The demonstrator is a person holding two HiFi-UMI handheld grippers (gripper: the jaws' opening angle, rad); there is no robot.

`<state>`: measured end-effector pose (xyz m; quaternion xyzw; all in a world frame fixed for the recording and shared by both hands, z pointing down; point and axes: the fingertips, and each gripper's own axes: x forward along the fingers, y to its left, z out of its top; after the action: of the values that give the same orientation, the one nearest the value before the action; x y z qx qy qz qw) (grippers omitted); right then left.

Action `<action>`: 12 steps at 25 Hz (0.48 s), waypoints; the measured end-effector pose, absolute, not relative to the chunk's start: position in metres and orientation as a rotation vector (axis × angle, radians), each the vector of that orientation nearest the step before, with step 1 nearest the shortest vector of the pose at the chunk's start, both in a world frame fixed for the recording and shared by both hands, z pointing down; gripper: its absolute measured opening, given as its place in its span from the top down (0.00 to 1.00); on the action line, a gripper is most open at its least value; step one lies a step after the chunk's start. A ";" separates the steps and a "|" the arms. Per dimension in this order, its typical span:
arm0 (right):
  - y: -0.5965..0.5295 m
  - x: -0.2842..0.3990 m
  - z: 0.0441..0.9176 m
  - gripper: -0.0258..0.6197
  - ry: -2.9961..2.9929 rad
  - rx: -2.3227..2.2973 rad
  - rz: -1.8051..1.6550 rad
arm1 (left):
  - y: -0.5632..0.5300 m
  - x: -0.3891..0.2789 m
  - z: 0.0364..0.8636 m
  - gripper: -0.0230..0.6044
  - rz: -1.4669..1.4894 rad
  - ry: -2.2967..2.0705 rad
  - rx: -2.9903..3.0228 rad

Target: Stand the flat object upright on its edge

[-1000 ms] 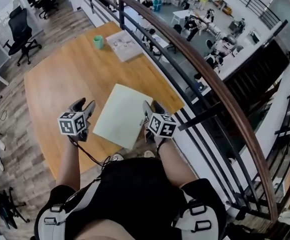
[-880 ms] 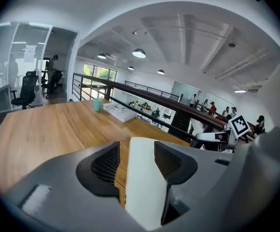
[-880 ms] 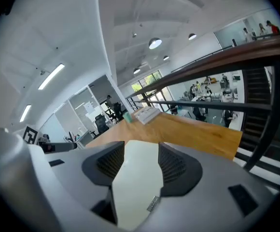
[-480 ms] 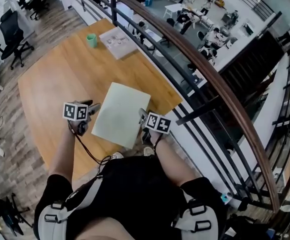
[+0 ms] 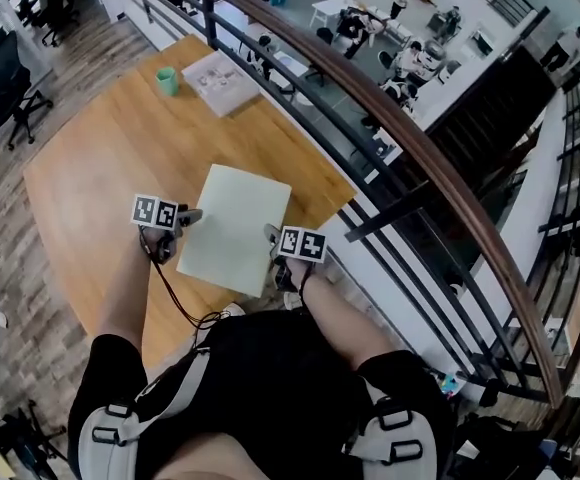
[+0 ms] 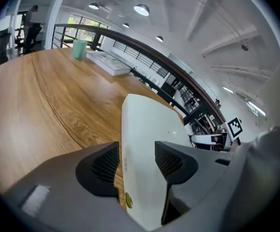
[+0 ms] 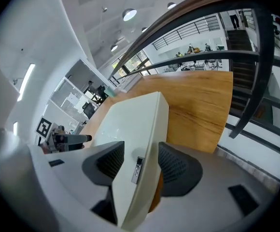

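Board [image 5: 232, 226] lies flat on tabletop [image 5: 100, 158]. We note left tongs [image 5: 183, 218] at its 9 o'clock, opening, board edge between the pads, unpinched. Right tongs [image 5: 272, 238] at 4 o'clock, spread wide, loosely straddling the opposite edge.

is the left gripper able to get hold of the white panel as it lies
Likely yes: the left gripper straddles the edge of the white panel, its jaws opening, and nothing blocks it.
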<state>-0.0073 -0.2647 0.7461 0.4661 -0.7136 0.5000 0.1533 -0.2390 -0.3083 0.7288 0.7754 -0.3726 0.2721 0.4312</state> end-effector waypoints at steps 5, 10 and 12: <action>-0.261 -0.007 0.759 0.65 -2.015 1.313 1.510 | -0.309 -0.232 0.747 0.61 0.698 -0.859 1.905; -0.263 -0.008 0.765 0.65 -2.026 1.286 1.597 | -0.308 -0.228 0.755 0.61 0.619 -0.764 1.856; -0.262 -0.008 0.767 0.65 -2.024 1.275 1.614 | -0.307 -0.226 0.759 0.61 0.577 -0.733 1.818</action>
<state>-0.0079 -0.2623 0.7672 0.4382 -0.6956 0.5548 0.1276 -0.2255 -0.3068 0.7593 0.7588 -0.3059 0.2411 0.5220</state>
